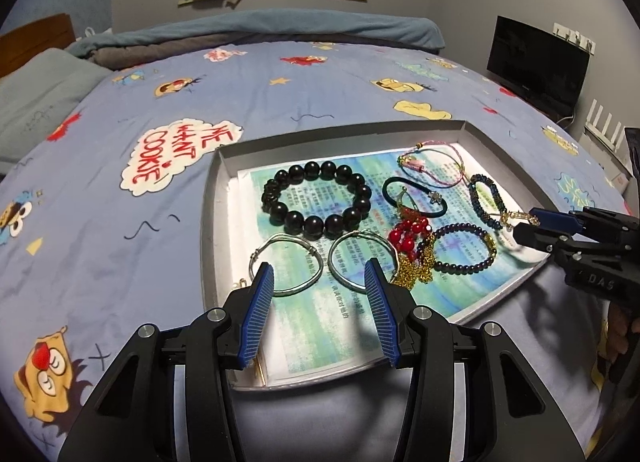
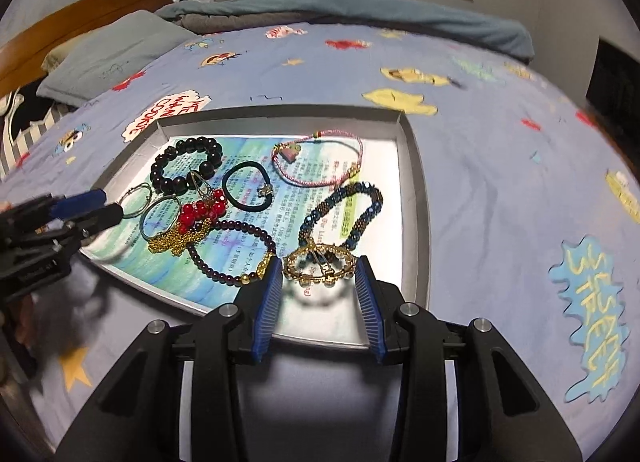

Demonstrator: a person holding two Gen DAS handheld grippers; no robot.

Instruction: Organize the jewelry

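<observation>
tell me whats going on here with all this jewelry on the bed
A person holds a two-finger gripper in each hand over a shallow grey tray of jewelry lying on a bed. The left gripper hovers with its jaws apart and empty above two silver bangles. The right gripper is at a small gold bracelet, which sits between its jaws; whether the pads press on it cannot be told. The black bead bracelet and the other pieces lie untouched.

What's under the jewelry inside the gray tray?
A printed sheet with blue-green wash and text lines the gray tray. Bracelets, bangles and a gold chain lie on it. The print beneath those pieces is covered, and whatever lies under the sheet is hidden.
</observation>
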